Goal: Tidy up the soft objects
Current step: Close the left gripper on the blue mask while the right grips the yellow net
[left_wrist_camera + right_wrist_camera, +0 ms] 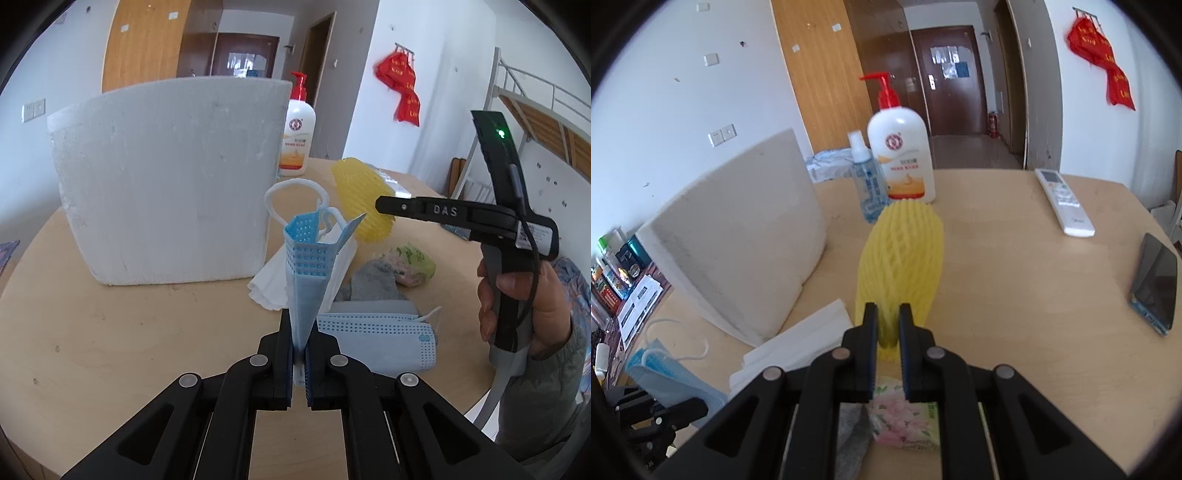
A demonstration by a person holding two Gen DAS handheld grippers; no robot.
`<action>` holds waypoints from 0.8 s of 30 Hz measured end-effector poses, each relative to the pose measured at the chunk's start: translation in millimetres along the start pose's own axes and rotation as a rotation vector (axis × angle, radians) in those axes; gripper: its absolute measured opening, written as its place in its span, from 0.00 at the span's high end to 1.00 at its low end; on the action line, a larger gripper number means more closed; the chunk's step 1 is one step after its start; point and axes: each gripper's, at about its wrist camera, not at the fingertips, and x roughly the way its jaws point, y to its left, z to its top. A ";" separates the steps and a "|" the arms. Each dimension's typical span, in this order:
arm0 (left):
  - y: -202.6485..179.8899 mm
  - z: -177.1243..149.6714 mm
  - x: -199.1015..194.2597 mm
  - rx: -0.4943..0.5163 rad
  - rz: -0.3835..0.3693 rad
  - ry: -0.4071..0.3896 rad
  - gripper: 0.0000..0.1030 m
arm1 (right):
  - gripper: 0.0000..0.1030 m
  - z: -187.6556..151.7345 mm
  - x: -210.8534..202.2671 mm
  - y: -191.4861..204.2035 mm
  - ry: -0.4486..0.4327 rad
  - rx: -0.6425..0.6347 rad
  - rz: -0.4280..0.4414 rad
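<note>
My left gripper [300,332] is shut on a folded blue face mask [307,266], which stands up from the pads with its white ear loop on top. My right gripper [888,325] is shut on the near end of a yellow foam net sleeve [901,258], held above the table. From the left wrist view that gripper [378,204] shows side-on against the yellow sleeve [360,195], with a hand [517,306] on its handle. A second blue mask [380,341], a grey sock [373,282] and a floral tissue pack [410,264] lie on the table.
A white foam box [166,177] stands at the left on the round wooden table [110,332], with white napkins [798,339] beside it. A lotion pump bottle [901,147], a small spray bottle [868,181], a remote [1063,201] and a phone [1156,280] lie farther back and right.
</note>
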 end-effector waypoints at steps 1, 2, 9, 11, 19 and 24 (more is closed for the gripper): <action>0.5 0.9 0.2 -0.002 -0.002 -0.003 0.96 | 0.87 0.4 -3.2 0.3 -0.008 0.003 0.007; 0.3 2.1 -1.5 -0.003 -0.002 -0.008 0.96 | 0.87 0.8 -7.7 1.0 -0.020 0.005 0.013; -4.7 11.3 -15.5 -0.001 -0.014 -0.059 0.96 | 0.87 0.9 -34.0 7.0 -0.087 -0.004 0.003; -8.4 14.0 -18.0 0.001 -0.026 -0.065 0.96 | 0.87 -0.1 -43.6 9.3 -0.103 -0.009 0.009; -20.4 18.1 -37.6 0.021 -0.010 -0.128 0.96 | 0.87 -3.5 -73.3 13.4 -0.170 -0.012 0.019; -23.7 16.7 -49.1 0.032 0.017 -0.159 0.96 | 0.87 -7.9 -92.7 18.1 -0.212 -0.022 0.022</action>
